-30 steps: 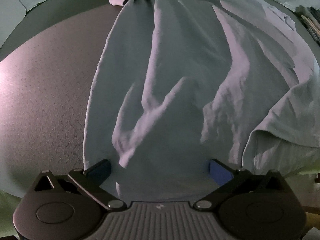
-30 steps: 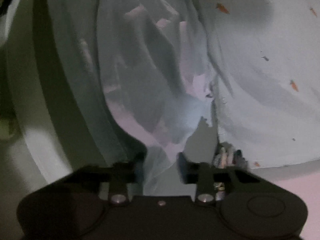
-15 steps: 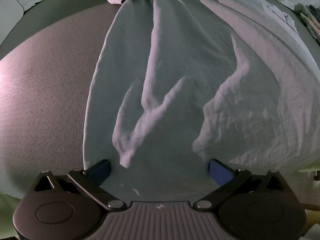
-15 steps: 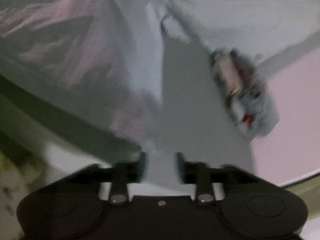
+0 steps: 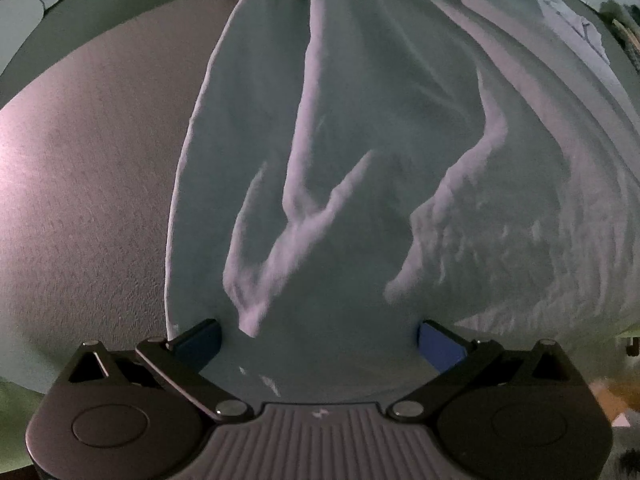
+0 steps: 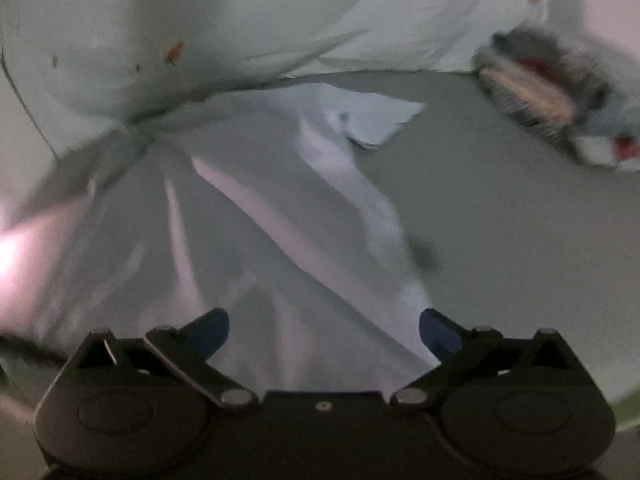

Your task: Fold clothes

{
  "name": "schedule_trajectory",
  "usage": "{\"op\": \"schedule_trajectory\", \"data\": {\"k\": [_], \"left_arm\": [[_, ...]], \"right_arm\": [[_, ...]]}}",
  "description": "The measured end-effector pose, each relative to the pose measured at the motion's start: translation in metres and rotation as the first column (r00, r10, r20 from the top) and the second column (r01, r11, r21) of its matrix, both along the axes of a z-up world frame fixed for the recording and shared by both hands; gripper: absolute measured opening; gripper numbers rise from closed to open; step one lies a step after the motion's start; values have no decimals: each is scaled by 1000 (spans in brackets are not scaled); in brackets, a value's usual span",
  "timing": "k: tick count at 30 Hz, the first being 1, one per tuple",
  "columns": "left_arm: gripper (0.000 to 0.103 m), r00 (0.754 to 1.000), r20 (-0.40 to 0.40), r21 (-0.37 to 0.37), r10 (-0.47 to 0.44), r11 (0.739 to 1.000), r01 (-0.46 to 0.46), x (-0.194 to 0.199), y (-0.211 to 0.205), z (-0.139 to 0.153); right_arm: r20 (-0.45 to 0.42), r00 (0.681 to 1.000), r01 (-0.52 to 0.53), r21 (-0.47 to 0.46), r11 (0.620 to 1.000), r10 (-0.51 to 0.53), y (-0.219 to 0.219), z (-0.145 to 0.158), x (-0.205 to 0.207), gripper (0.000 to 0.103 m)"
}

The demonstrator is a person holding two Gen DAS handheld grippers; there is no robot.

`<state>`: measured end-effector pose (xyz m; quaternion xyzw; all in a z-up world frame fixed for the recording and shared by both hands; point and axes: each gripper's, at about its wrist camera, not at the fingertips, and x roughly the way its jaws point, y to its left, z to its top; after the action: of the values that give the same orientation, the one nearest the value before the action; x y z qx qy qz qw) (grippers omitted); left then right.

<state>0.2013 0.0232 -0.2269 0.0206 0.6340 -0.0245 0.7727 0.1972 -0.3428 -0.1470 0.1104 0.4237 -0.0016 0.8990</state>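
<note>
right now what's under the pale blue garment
The garment lies on a grey textured mat, bare to its left. Whatever sits beneath the cloth itself is covered.

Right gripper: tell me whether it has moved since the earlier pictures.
Yes. The right gripper has pulled back and rolled: the brush shifted from beside its jaws to the upper right. Its jaws have just been opening, gripping nothing.

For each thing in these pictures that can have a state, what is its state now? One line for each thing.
Left claw: open, pointing down over the garment, gripping nothing.
Right claw: open wide, its jaws have just been opening, cloth seen between them but not pinched.
Pale blue garment: spread on the surface, wrinkled, not yet folded.
Collar flap: lying flat, turned outward.
Stack of folded clothes: lying apart, blurred.
</note>
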Motion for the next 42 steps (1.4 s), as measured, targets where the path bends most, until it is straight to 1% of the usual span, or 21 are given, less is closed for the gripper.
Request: {"op": "schedule_trajectory", "data": {"k": [2, 3, 6, 10, 13, 14, 17, 18, 20, 22, 23, 28, 32, 34, 35, 36, 37, 38, 39, 41, 42], "left_arm": [[103, 1000, -7, 2, -4, 1000, 4, 2, -1, 0], [103, 1000, -6, 3, -4, 1000, 4, 2, -1, 0], [103, 1000, 4, 4, -9, 1000, 9, 0, -3, 1], [103, 1000, 3, 3, -27, 1000, 27, -1, -4, 0], [103, 996, -11, 18, -89, 996, 90, 6, -8, 3], [103, 992, 4, 45, -123, 991, 122, 10, -10, 7], [103, 979, 122, 121, -165, 981, 151, 27, -7, 30], [103, 973, 164, 129, -161, 982, 141, 37, -4, 38], [103, 959, 245, 139, -140, 984, 108, 59, 5, 51], [103, 943, 307, 162, -127, 984, 79, 85, 13, 54], [103, 938, 325, 169, -121, 983, 69, 101, 18, 51], [103, 939, 330, 114, -92, 992, 57, 182, 25, 31], [103, 944, 312, 126, -109, 989, 73, 229, 24, 13], [102, 937, 317, 128, -147, 985, 112, 245, 27, 8], [93, 926, 341, 121, -165, 984, 130, 249, 28, 6], [66, 909, 379, 108, -171, 984, 140, 251, 31, 7], [56, 898, 413, 96, -153, 988, 124, 252, 35, 10], [47, 895, 430, 72, -120, 993, 98, 254, 41, 14], [33, 893, 444, 26, -78, 997, 74, 254, 50, 19], [25, 886, 464, -72, 25, 997, 10, 251, 75, 31], [21, 877, 473, -119, 87, 992, -34, 248, 90, 38]], "right_arm": [[-22, 998, -54, 58, 997, 55, 4, -16, 34, 103], [-27, 996, -84, 65, 994, 86, 12, -24, 51, 103], [1, 991, -132, 35, 991, 132, 41, -38, 89, 103], [46, 988, -147, -71, 987, 150, 78, -50, 130, 103], [67, 986, -135, -197, 971, 151, 101, -64, 155, 103], [64, 987, -131, -222, 966, 148, 105, -71, 161, 103], [145, 981, -92, -225, 970, 127, 109, -82, 160, 103], [164, 979, -84, -227, 970, 123, 110, -84, 158, 103], [170, 978, -82, -219, 972, 121, 108, -84, 158, 103], [172, 977, -83, -222, 972, 123, 107, -84, 160, 103], [173, 977, -83, -221, 972, 123, 107, -84, 160, 103], [171, 977, -85, -217, 972, 124, 103, -83, 162, 103], [171, 978, -83, -220, 972, 122, 102, -83, 164, 103], [172, 978, -76, -222, 972, 116, 103, -83, 165, 103], [173, 979, -72, -222, 972, 112, 103, -83, 166, 103], [173, 979, -69, -222, 973, 109, 103, -82, 166, 103], [173, 979, -67, -222, 973, 107, 103, -82, 167, 103], [174, 979, -64, -223, 973, 105, 103, -82, 167, 103], [174, 979, -61, -223, 973, 102, 103, -82, 167, 103], [175, 980, -51, -224, 973, 91, 104, -82, 168, 103], [176, 981, -45, -224, 974, 86, 105, -82, 169, 103]]}}
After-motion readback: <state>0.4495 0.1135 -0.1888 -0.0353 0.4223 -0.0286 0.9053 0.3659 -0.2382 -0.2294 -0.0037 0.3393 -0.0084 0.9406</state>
